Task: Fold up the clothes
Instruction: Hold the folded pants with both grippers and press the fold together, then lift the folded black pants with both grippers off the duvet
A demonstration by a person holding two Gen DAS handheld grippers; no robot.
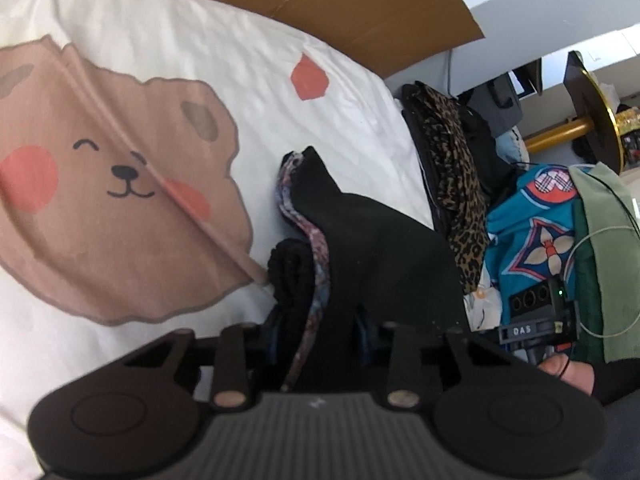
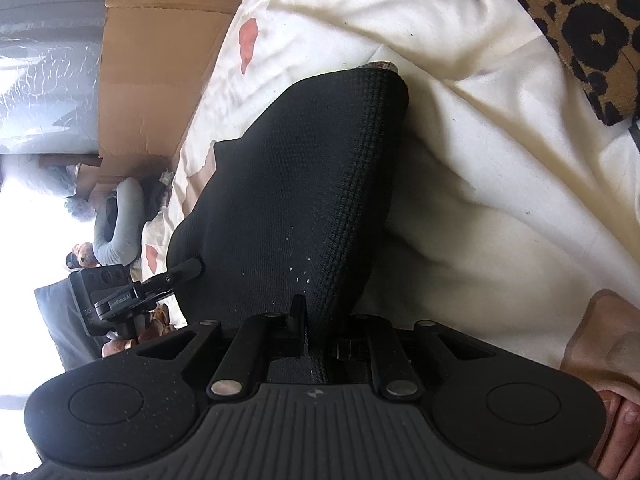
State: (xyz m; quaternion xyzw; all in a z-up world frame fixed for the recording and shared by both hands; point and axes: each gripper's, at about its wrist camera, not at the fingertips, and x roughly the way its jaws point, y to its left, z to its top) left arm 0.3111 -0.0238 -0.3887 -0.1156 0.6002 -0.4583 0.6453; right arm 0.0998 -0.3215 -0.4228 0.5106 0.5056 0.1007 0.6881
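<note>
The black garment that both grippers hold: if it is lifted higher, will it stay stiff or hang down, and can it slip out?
The black garment will probably hang limp: it already drapes and bulges between the left gripper and the right gripper. Its knit looks textured, so slipping seems unlikely. The patterned inner layer may sag out.

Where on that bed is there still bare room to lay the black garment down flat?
Free: the white sheet between the bear print and the cardboard, plus the print itself. Crowded: the right edge, where the leopard-print clothes and blue patterned fabric pile up. Both tongs grip the black garment.
</note>
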